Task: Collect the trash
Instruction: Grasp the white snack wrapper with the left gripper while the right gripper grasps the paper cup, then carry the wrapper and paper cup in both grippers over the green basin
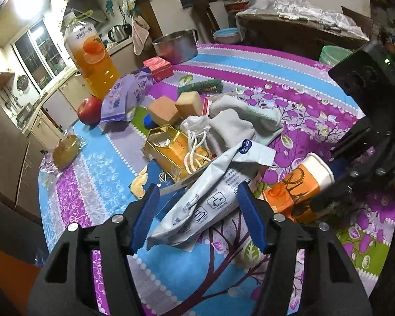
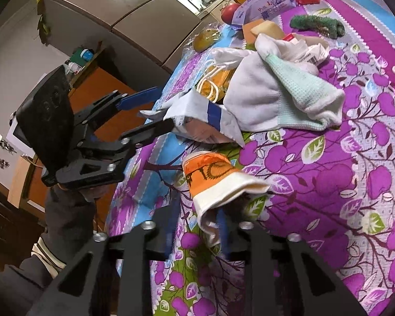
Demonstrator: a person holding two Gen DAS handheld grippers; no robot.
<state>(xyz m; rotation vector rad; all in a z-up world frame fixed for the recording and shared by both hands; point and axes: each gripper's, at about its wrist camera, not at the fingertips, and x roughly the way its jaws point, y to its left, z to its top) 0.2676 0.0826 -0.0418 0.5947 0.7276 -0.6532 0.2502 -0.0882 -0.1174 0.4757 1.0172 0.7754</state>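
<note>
My left gripper is open, its blue pads on either side of a crumpled white plastic wrapper that lies on the table; it also shows in the right wrist view at the wrapper. My right gripper is shut on the squashed rim of an orange-and-white paper cup, which lies on its side. The cup shows at the right of the left wrist view, with the right gripper on it.
A flowered purple cloth covers the table. A gold carton, grey-green rag, sponges, purple packet, apple, juice bottle, red box, steel pot and green scrubber crowd it.
</note>
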